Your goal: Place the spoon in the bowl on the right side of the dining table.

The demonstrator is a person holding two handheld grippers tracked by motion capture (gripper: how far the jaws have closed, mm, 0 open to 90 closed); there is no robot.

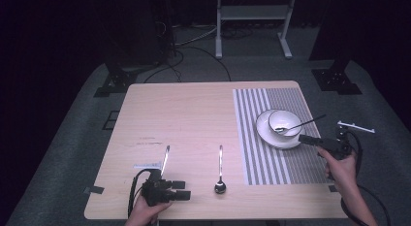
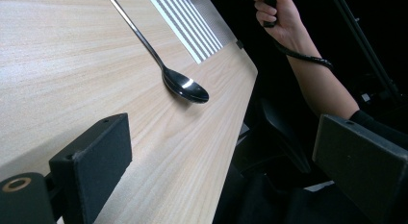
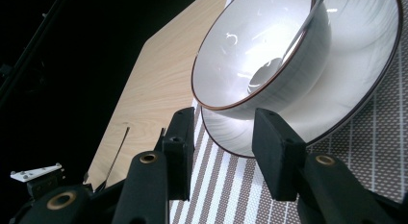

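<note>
A white bowl (image 1: pixel 285 122) sits on a white plate (image 1: pixel 271 136) on the striped placemat (image 1: pixel 291 163), with a spoon (image 1: pixel 300 123) leaning in it. My right gripper (image 1: pixel 301 137) lies level at the plate's right rim, pointing left. In the right gripper view it (image 3: pixel 223 123) is open, with the plate's rim (image 3: pixel 337 104) just beyond the jaws and the bowl (image 3: pixel 269 56) above. A second spoon (image 1: pixel 219 172) lies on bare wood. My left gripper (image 1: pixel 186 189) rests at the table's front edge, open and empty, facing that spoon (image 2: pixel 185 87).
A slim silver utensil (image 1: pixel 165 158) lies just beyond the left gripper, its near end hidden. A scrap of pale tape (image 1: pixel 148 165) is beside it. The wooden table (image 1: pixel 184 114) stands on grey floor, with a white stand (image 1: pixel 252 22) and cables behind.
</note>
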